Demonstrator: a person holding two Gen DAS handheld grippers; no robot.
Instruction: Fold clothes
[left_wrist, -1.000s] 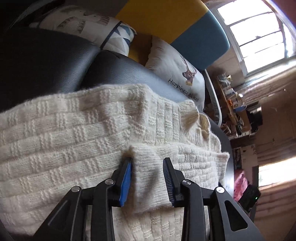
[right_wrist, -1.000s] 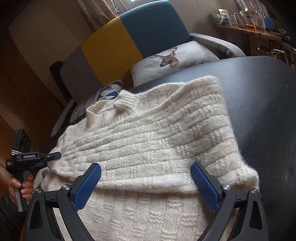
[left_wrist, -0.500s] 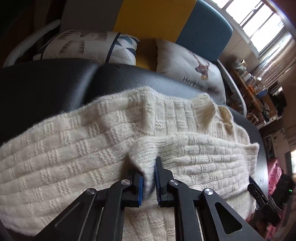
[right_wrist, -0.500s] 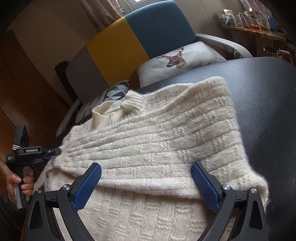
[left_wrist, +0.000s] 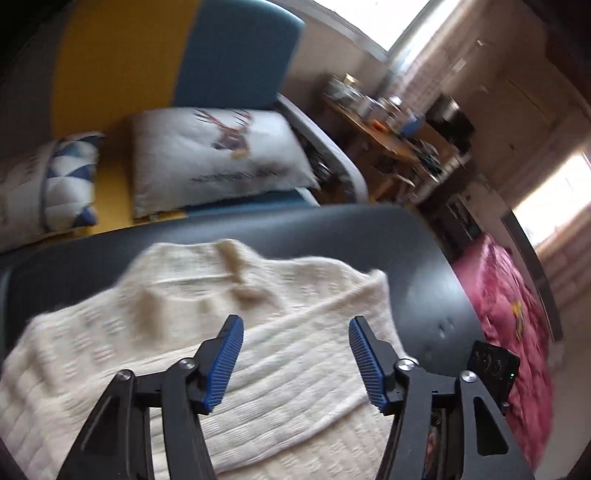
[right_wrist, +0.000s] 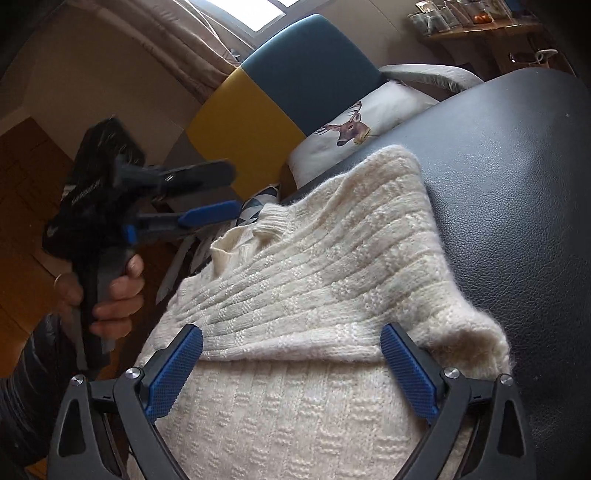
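Note:
A cream knitted sweater (left_wrist: 177, 339) lies on a black padded surface (left_wrist: 424, 258), its sleeves folded across the body. It also fills the middle of the right wrist view (right_wrist: 325, 280). My left gripper (left_wrist: 295, 354) is open and empty, raised above the sweater; the view is blurred. It also shows in the right wrist view (right_wrist: 210, 192), held in a hand at the left, up off the sweater. My right gripper (right_wrist: 291, 373) is open wide and empty, low over the folded sleeve edge.
A yellow and blue chair (right_wrist: 288, 92) stands behind the surface with a deer cushion (left_wrist: 221, 147) and a triangle-patterned cushion (left_wrist: 70, 177). A cluttered wooden shelf (left_wrist: 388, 122) is at the back right. A pink cloth (left_wrist: 509, 314) lies beyond the right edge.
My left gripper had shut on a fold of the sweater, then let go, opened and swung up and away. My right gripper stays open in place.

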